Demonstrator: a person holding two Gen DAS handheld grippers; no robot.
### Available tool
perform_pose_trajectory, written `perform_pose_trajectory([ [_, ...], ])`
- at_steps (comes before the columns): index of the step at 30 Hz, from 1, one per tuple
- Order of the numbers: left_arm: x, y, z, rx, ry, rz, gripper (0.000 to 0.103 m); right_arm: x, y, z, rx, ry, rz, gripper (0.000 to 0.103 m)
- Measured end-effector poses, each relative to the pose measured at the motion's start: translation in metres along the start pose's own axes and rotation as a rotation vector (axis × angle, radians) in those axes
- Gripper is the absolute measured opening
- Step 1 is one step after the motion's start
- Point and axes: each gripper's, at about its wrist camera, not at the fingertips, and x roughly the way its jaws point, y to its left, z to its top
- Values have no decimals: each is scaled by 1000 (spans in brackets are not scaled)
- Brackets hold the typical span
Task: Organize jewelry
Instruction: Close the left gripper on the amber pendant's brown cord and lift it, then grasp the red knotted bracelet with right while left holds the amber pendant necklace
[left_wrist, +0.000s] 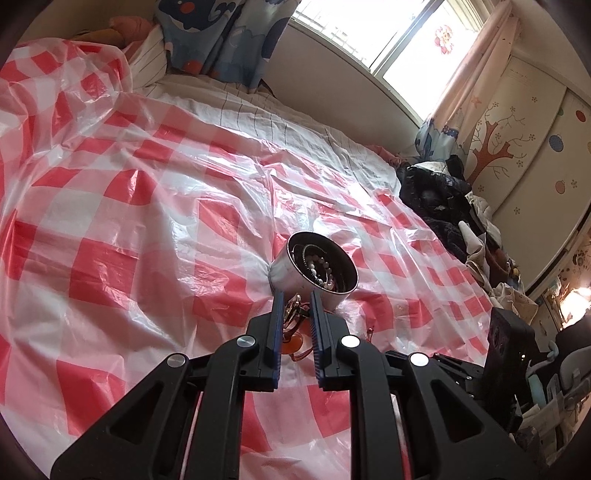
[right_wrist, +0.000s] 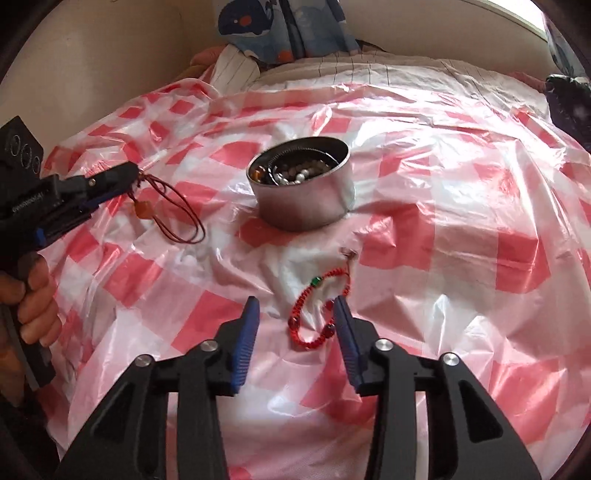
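Observation:
A round metal tin with several bead strings in it stands on the red-and-white checked plastic sheet. My left gripper is shut on a brown cord necklace whose orange pendant dangles to the left of the tin. In the left wrist view that gripper pinches the necklace just short of the tin. My right gripper hangs open over a red beaded bracelet lying on the sheet. The bracelet's right side is against the right fingertip.
The sheet covers a bed with a striped white cover. A heap of dark clothes lies at the bed's right side, with a decorated wardrobe behind it. A whale-print curtain hangs at the head end. A hand holds the left gripper's handle.

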Motion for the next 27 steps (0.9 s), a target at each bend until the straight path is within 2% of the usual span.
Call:
perform_pose_trajectory([
  [3,5,0,-3,4,25,11,13,11,7,-2,-25,32,-19,45],
  [6,13,-2,-7,29,63,53,13,20,9,-5,-43,57,-63,42],
  [7,16,-2,-9,37,80,65,13,20,9,-5,-48,58,-72,38],
  [8,20,-3,-11,46,98,82,14,19,8,-6,-51,56,-83,21],
  [9,24,-3,-12,53,113,98,17,18,6,-7,-46,55,-80,10],
  [11,32,-2,-17,60,140,129,23,13,4,-8,-32,37,-60,8],
  [14,37,-2,-20,74,158,135,29,3,5,-4,-36,-16,-40,8],
  [16,38,-7,-21,115,158,164,34,-4,5,-2,-36,-45,-66,19],
  [17,38,-10,-22,137,159,181,37,-4,3,-2,-35,-49,-87,45],
  [18,40,-12,-22,159,160,201,39,-4,1,-2,-23,-51,-112,60],
  [23,54,-20,-30,251,206,268,43,14,0,-4,-24,13,-126,59],
  [24,57,-22,-33,270,217,273,42,19,-1,-5,-24,31,-122,42],
  [25,60,-25,-36,292,232,274,37,20,-1,-6,-21,37,-113,30],
  [26,61,-28,-38,314,242,272,19,20,-2,-6,-12,40,-84,16],
  [27,61,-32,-38,336,243,268,16,18,-1,-5,-10,32,-70,14],
])
